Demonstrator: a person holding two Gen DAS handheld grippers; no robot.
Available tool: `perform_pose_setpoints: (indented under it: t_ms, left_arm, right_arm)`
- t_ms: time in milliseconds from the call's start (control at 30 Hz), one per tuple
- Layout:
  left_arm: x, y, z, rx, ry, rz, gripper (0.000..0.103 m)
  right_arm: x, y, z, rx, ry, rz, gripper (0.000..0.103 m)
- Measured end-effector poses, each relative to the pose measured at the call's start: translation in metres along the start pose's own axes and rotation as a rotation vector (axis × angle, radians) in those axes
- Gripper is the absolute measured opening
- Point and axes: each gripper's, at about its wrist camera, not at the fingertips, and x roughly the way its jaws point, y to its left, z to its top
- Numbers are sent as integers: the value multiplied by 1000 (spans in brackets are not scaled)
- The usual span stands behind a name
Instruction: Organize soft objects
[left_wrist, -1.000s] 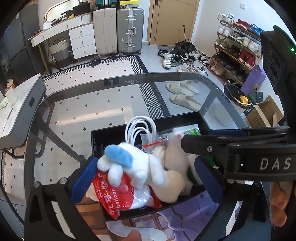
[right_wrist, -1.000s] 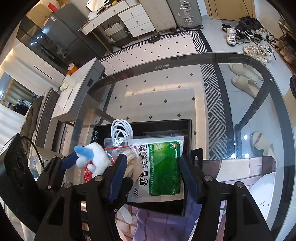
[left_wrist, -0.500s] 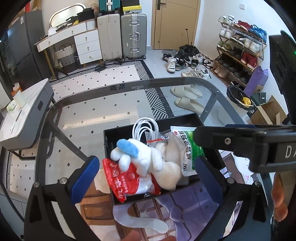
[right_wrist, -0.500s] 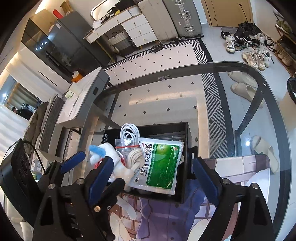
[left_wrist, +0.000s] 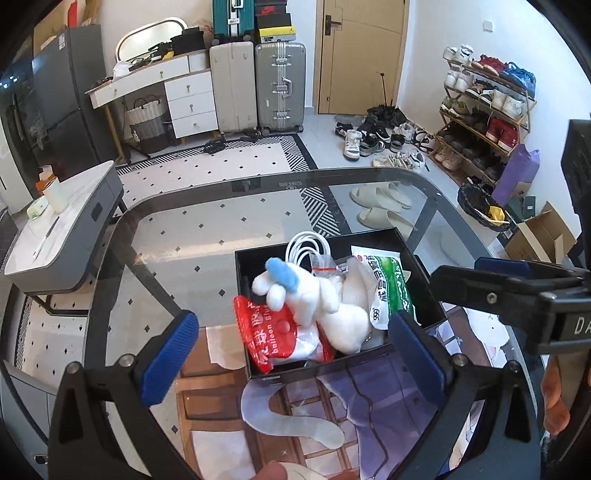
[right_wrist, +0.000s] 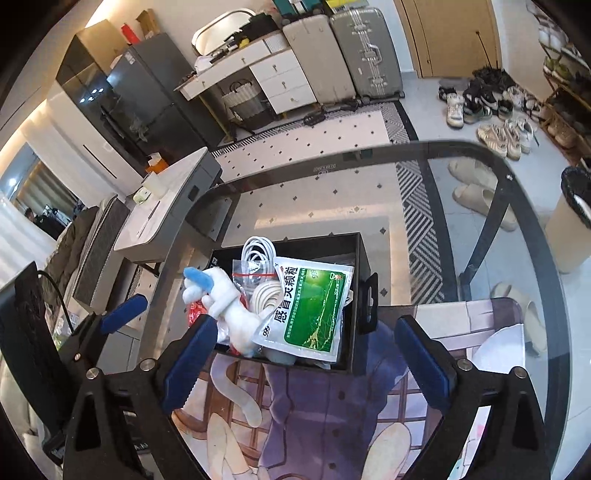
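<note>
A black box (left_wrist: 424, 275) (right_wrist: 364, 258) sits on the glass table. In it lie a white plush toy with a blue ear (left_wrist: 314, 295) (right_wrist: 225, 295), a red balloon packet (left_wrist: 273, 339), a green and white medicine sachet (left_wrist: 388, 288) (right_wrist: 310, 310), a coiled white cable (left_wrist: 306, 247) (right_wrist: 258, 251) and a small zip bag. My left gripper (left_wrist: 291, 354) is open and empty, held back above the box's near edge. My right gripper (right_wrist: 306, 365) is open and empty, also back from the box.
The box stands partly on a printed anime mat (left_wrist: 369, 406) (right_wrist: 332, 424) at the table's near side. The glass table edge (left_wrist: 258, 181) curves across the far side. A grey side table (left_wrist: 62, 236) stands to the left. Suitcases, shoes and slippers are on the floor beyond.
Both grippers have opened wider and drawn back and up from the box. The plush toy and the green sachet now lie released in the box.
</note>
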Motion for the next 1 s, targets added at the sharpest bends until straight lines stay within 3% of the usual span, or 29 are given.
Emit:
perform_pose_setpoints:
  t_ms: [300,633,1000]
  left_arm:
    - [-7,9,-23,-13,-48,14,103]
    - [-9,19,-38,-43,-62,18,103]
    - [-3,30,-64,-77,-80,17,103]
  right_arm:
    - [-5,-5,-22,-16,-70,20,102]
    - [-3,-2,-45,-108,-166,-89,102]
    - [-6,3,-74,-171,-251,-120,102]
